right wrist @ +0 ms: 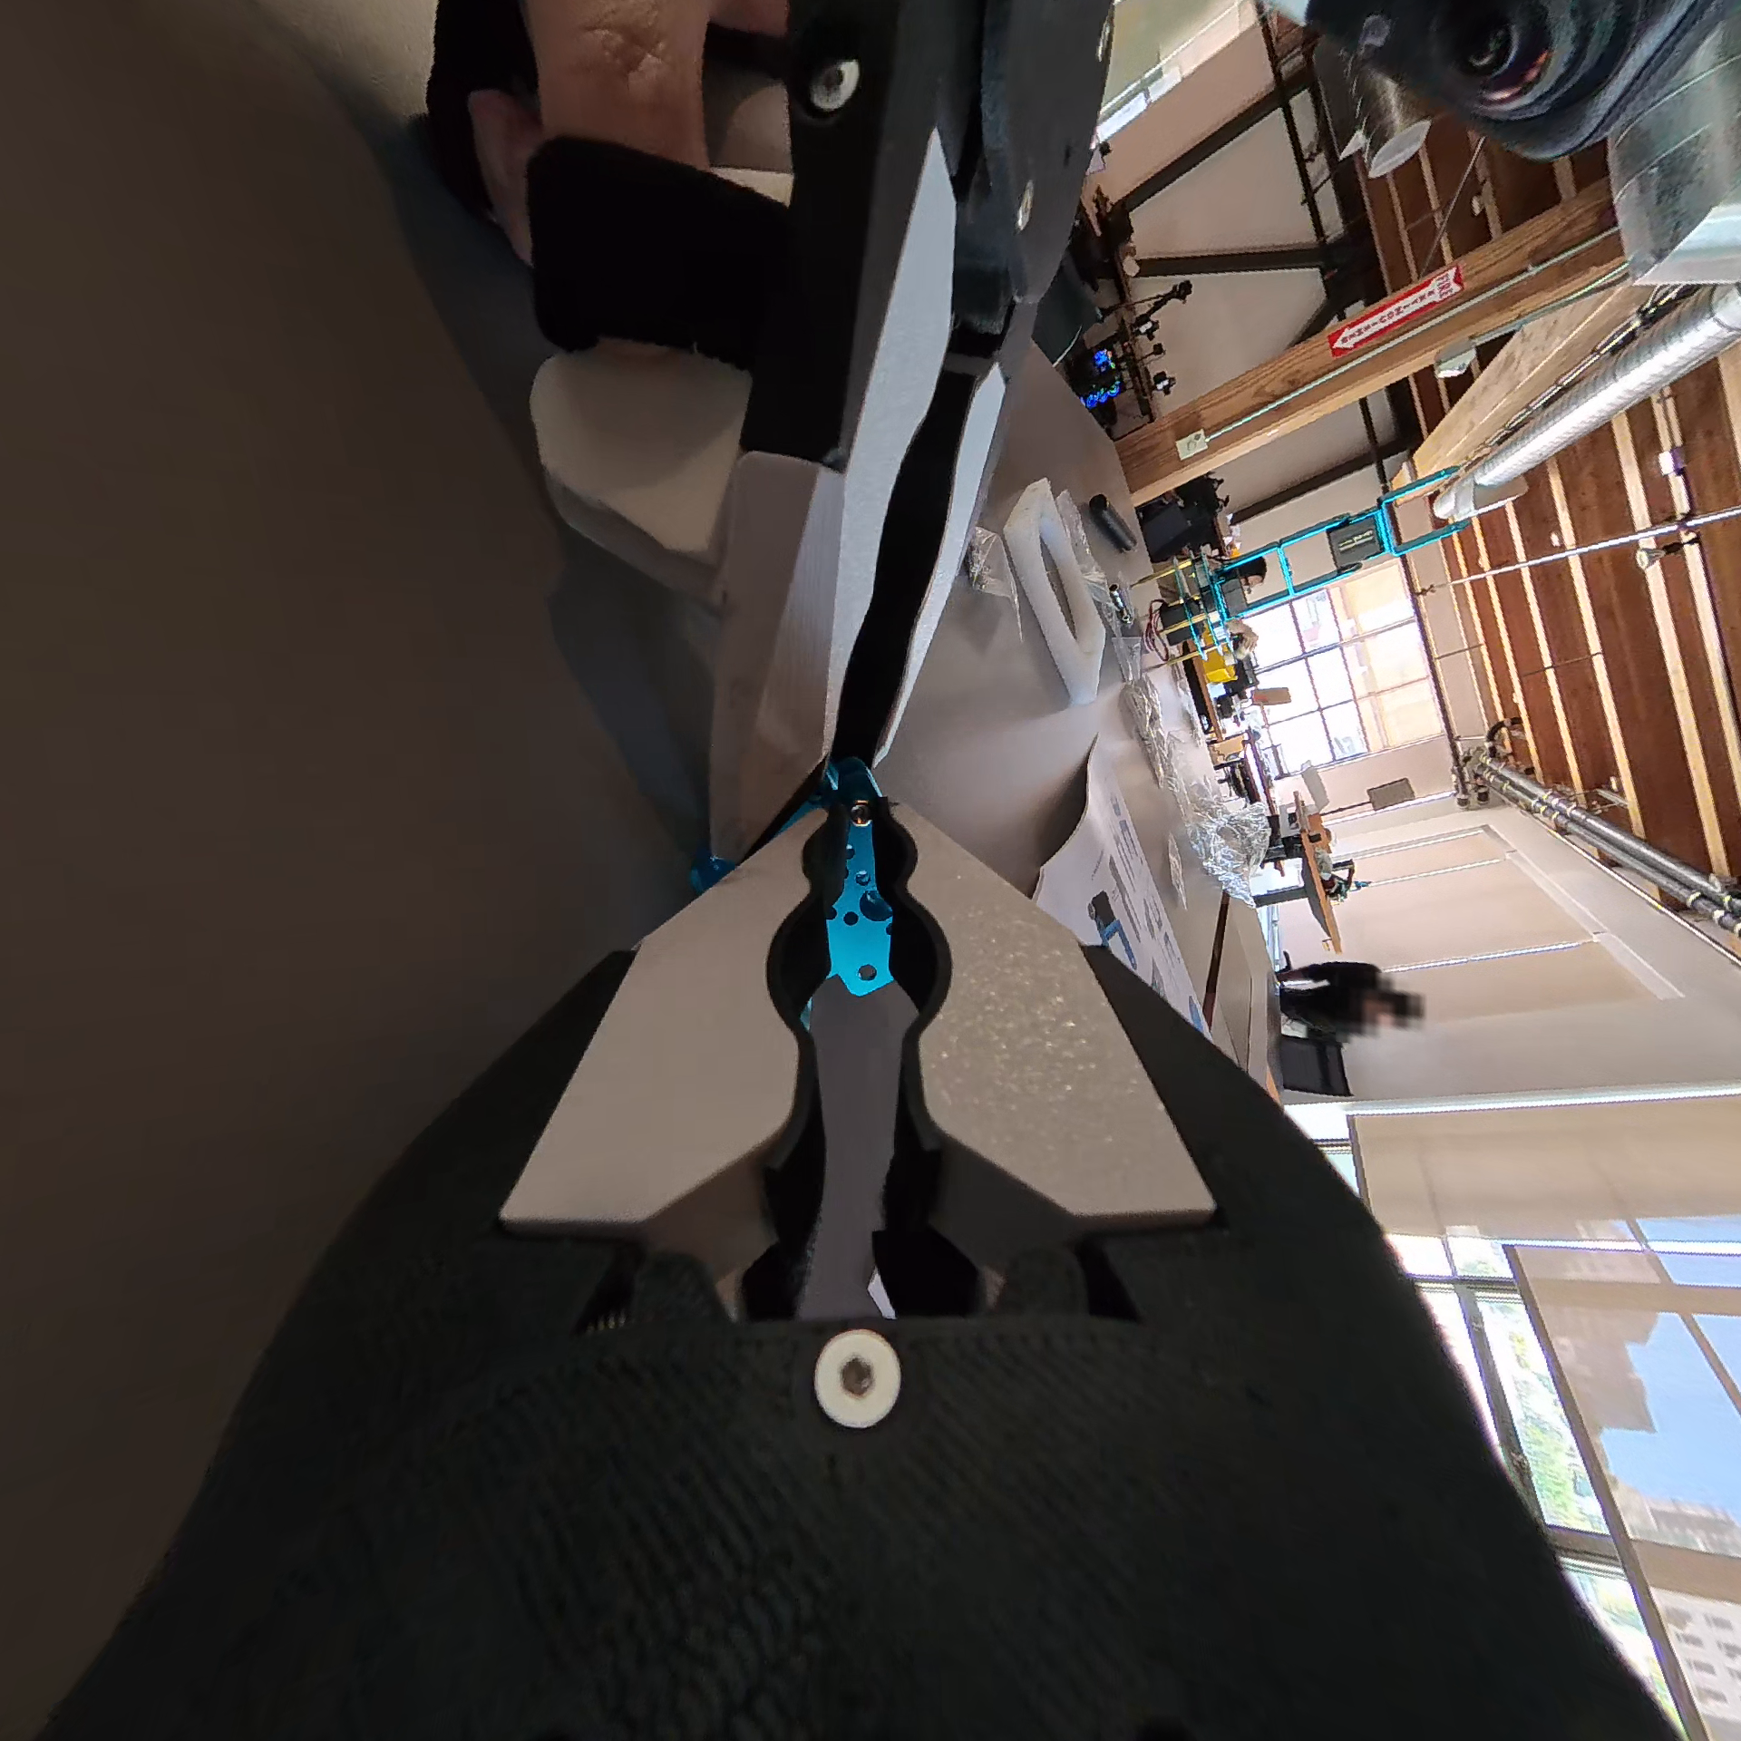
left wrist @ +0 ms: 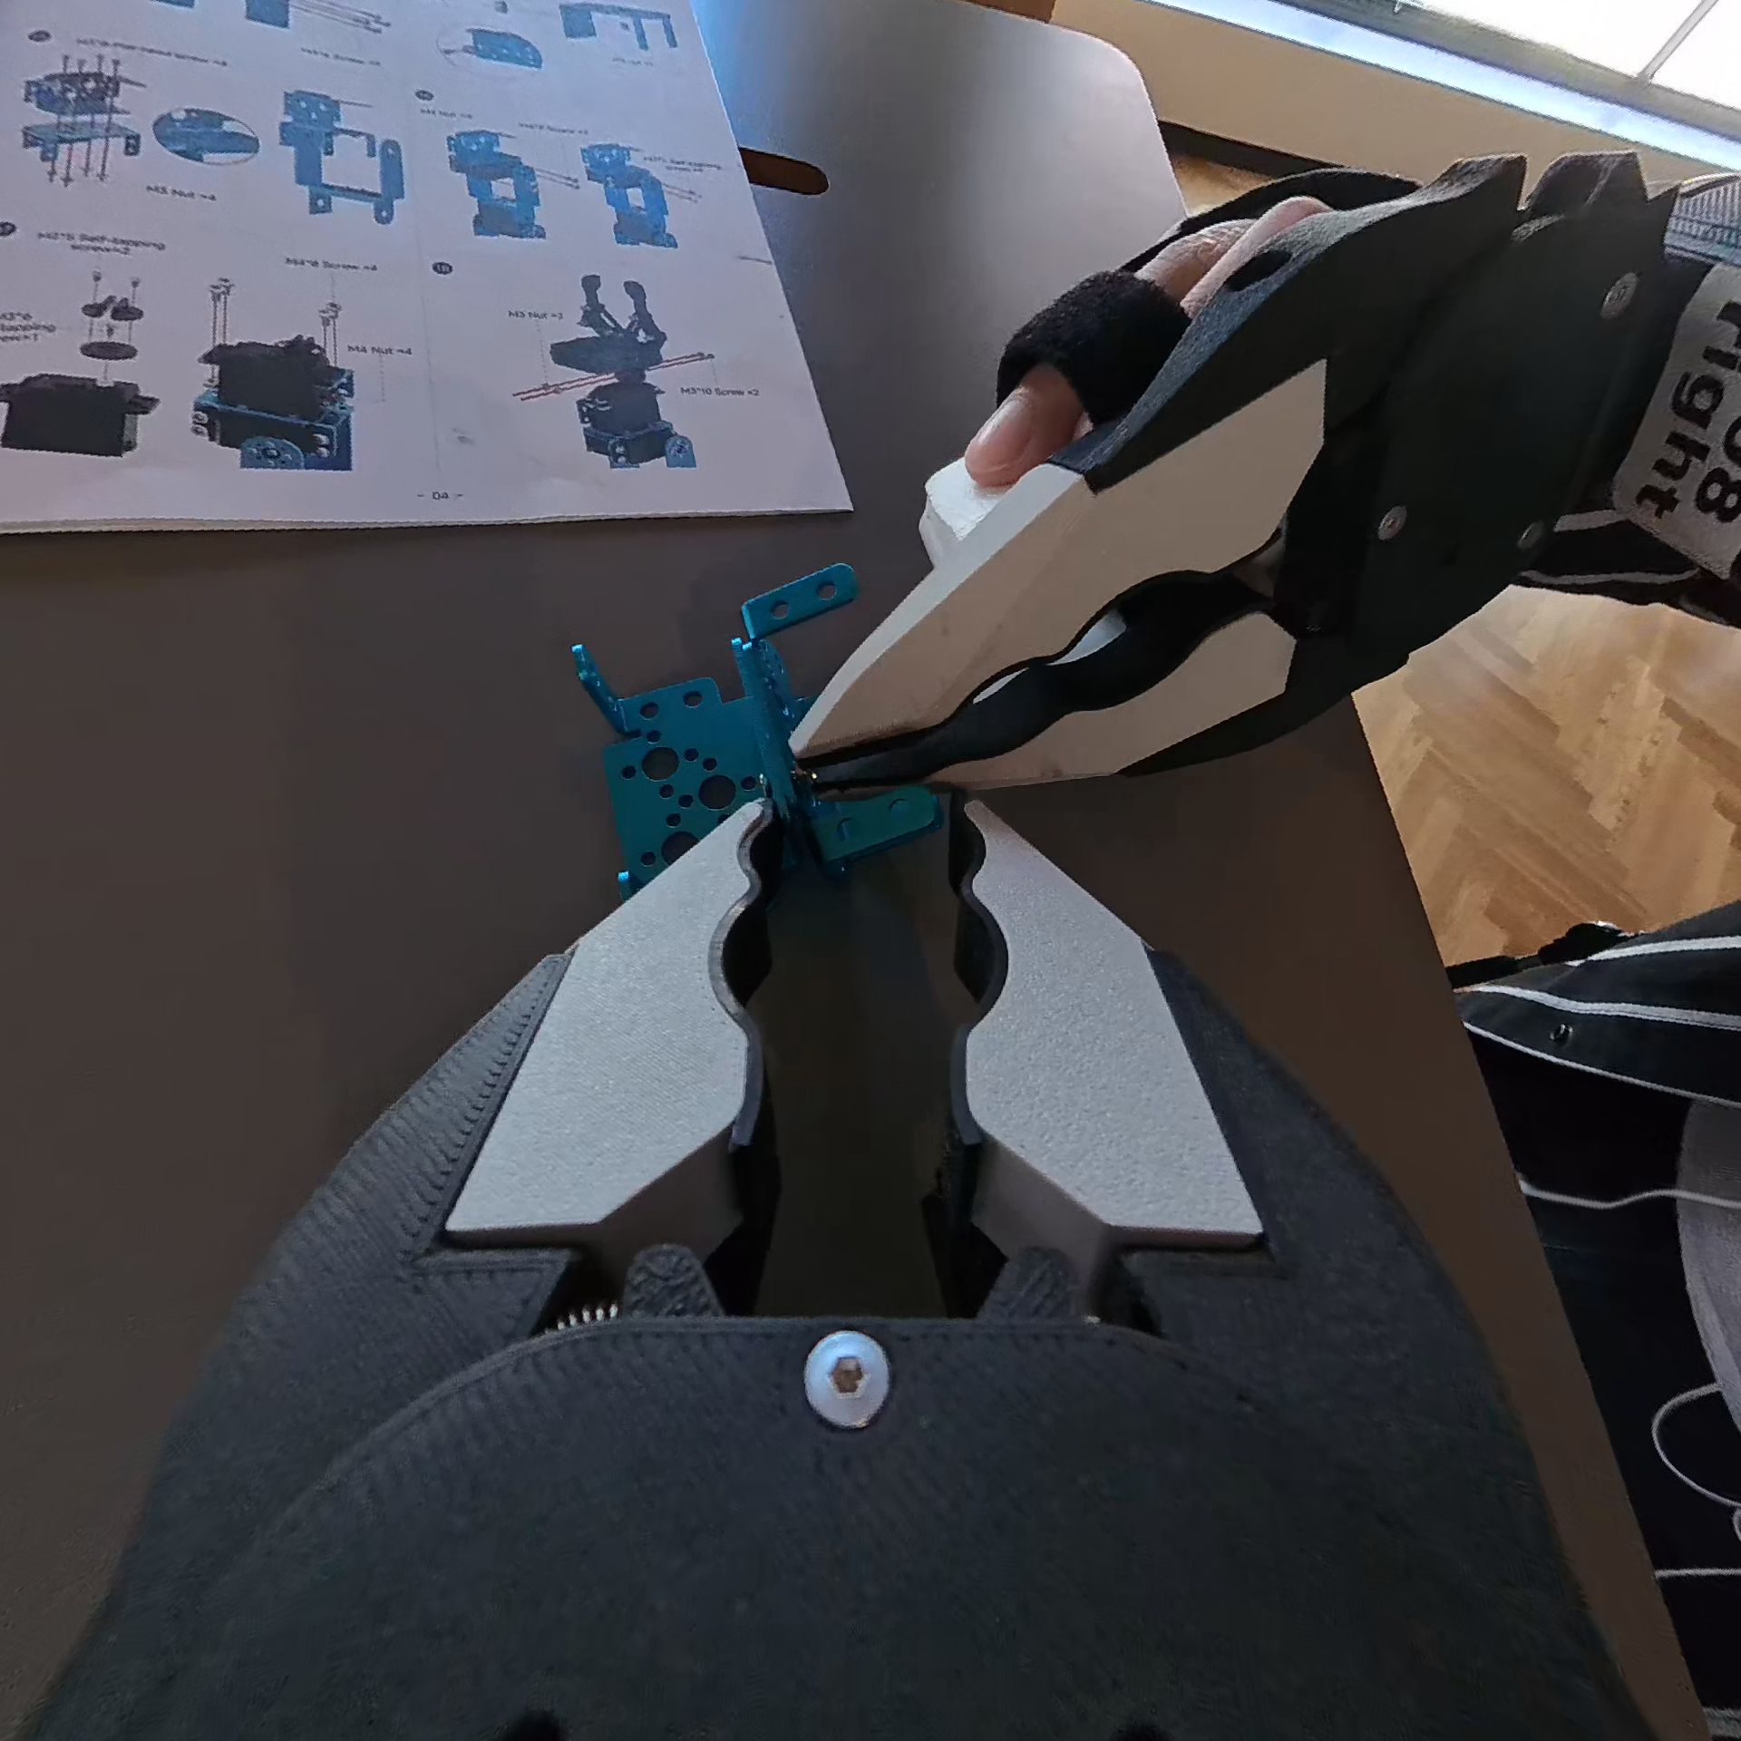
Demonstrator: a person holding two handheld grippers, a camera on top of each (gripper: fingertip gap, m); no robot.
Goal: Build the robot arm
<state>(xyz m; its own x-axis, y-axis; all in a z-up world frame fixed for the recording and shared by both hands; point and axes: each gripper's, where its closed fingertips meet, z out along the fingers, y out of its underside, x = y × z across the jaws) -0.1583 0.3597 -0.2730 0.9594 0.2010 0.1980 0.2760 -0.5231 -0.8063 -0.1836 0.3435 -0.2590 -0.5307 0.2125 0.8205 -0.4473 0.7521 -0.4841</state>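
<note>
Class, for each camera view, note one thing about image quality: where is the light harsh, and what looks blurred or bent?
Left wrist view: the window at top right is blown out, the instruction sheet is soft, and the blue metal bracket is sharp. Right wrist view: rolled sideways, with bright windows, bowed wooden beams and the near table dim.

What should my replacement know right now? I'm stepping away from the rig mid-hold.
Left gripper: open, its left fingertip against the blue metal bracket assembly on the dark table.
Right gripper: shut, tips pinching a small screw at the upright blue plate.
Printed instruction sheet lies flat behind the brackets.
Whether the screw is seated cannot be told.
</note>
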